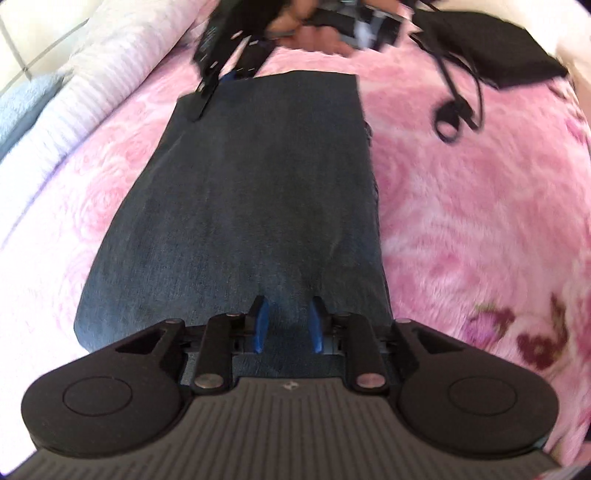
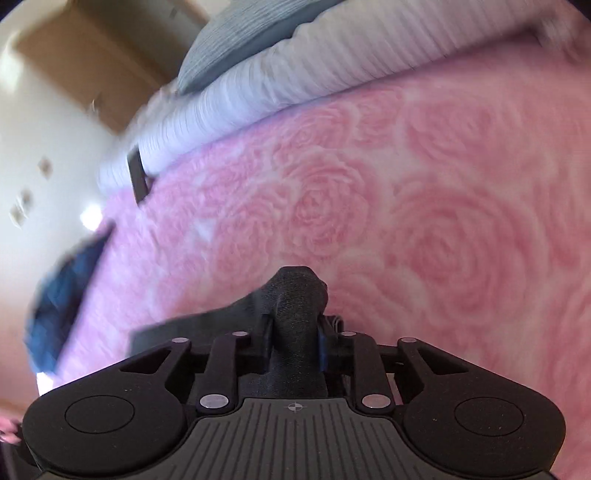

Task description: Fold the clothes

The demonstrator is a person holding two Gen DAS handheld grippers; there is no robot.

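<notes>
A folded pair of dark blue jeans (image 1: 258,177) lies lengthwise on the pink rose blanket (image 1: 461,221). My left gripper (image 1: 287,303) is at the near end; its blue pads (image 1: 259,325) pinch a ridge of denim, and creases fan out from them. In the left wrist view a hand (image 1: 314,33) holds my right gripper (image 1: 207,88) at the far left corner of the jeans. In the right wrist view the right gripper (image 2: 295,322) is shut on a raised bunch of dark denim (image 2: 295,291), lifted off the blanket (image 2: 424,221).
A folded black garment (image 1: 491,48) and a looped black cable (image 1: 450,118) lie at the far right. A white ribbed quilt (image 1: 74,92) and a light blue towel (image 1: 22,96) border the left side. A blurred blue cloth (image 2: 62,295) lies at the bed's edge.
</notes>
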